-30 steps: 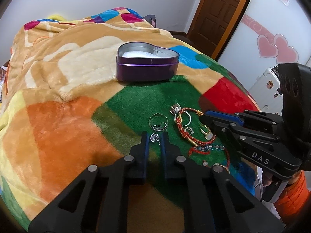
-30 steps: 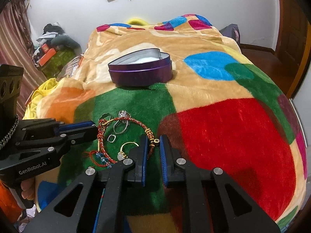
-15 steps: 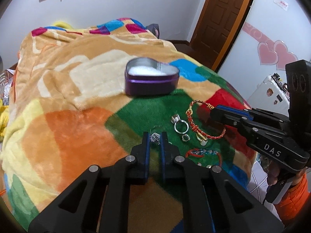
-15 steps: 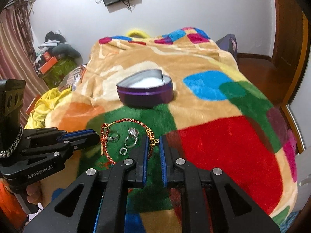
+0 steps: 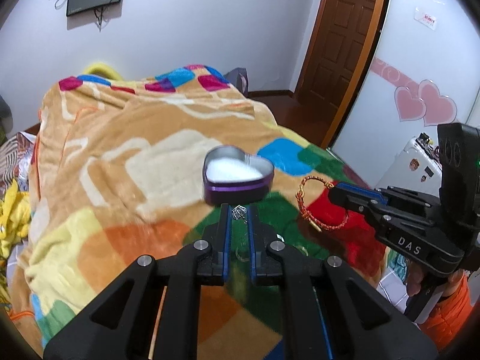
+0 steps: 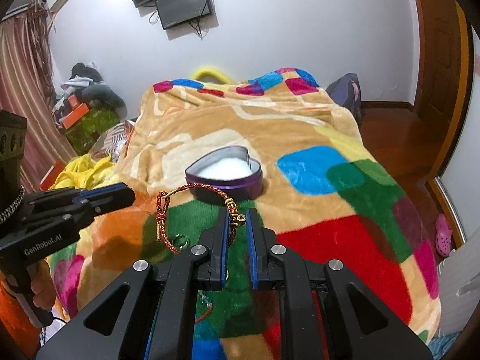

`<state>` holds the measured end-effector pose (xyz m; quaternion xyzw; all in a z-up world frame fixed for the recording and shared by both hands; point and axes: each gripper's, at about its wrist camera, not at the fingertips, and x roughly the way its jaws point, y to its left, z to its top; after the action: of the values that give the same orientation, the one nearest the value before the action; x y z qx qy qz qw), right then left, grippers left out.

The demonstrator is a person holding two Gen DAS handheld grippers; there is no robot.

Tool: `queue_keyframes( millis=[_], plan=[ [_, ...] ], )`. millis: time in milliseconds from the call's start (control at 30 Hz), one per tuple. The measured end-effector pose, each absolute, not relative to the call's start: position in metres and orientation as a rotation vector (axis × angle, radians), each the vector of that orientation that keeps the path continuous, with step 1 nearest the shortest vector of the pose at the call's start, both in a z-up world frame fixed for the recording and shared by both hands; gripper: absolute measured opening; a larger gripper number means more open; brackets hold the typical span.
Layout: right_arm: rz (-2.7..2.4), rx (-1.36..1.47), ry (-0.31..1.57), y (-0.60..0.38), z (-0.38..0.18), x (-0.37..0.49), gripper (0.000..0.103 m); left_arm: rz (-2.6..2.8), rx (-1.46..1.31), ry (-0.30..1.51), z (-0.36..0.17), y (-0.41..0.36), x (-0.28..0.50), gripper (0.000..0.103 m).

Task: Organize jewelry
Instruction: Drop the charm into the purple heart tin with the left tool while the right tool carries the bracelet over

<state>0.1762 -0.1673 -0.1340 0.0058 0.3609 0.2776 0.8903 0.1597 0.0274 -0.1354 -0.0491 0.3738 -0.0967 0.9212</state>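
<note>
A purple heart-shaped tin [image 5: 238,177] with white lining stands open on the bed; it also shows in the right wrist view [image 6: 224,176]. My left gripper [image 5: 239,211] is shut on a small silver charm piece [image 5: 239,211] and holds it in the air just before the tin. My right gripper [image 6: 236,219] is shut on a red and gold braided bracelet [image 6: 163,214], which hangs to its left above the blanket; the bracelet also shows in the left wrist view [image 5: 303,204]. A silver ring [image 6: 181,239] lies on the green patch below.
The bed is covered by a colourful plush blanket [image 5: 126,162]. A thin beaded string [image 6: 205,306] lies under my right gripper. A brown door [image 5: 345,30] and a wall with pink hearts [image 5: 426,106] are at the right. Clutter [image 6: 84,114] sits left of the bed.
Both grippers have risen from the blanket and moved toward the tin, the left carrying the silver piece and the right carrying the bracelet. The remaining jewelry stays below.
</note>
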Motion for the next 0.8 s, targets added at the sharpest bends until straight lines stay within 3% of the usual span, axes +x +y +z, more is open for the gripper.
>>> queue_keyframes(
  millis=[800],
  plan=[
    [0.544,0.02,0.694,-0.167,-0.125,0.224,0.01,-0.192,-0.075,0.736,-0.13,0.031,0.226,0.009]
  ],
)
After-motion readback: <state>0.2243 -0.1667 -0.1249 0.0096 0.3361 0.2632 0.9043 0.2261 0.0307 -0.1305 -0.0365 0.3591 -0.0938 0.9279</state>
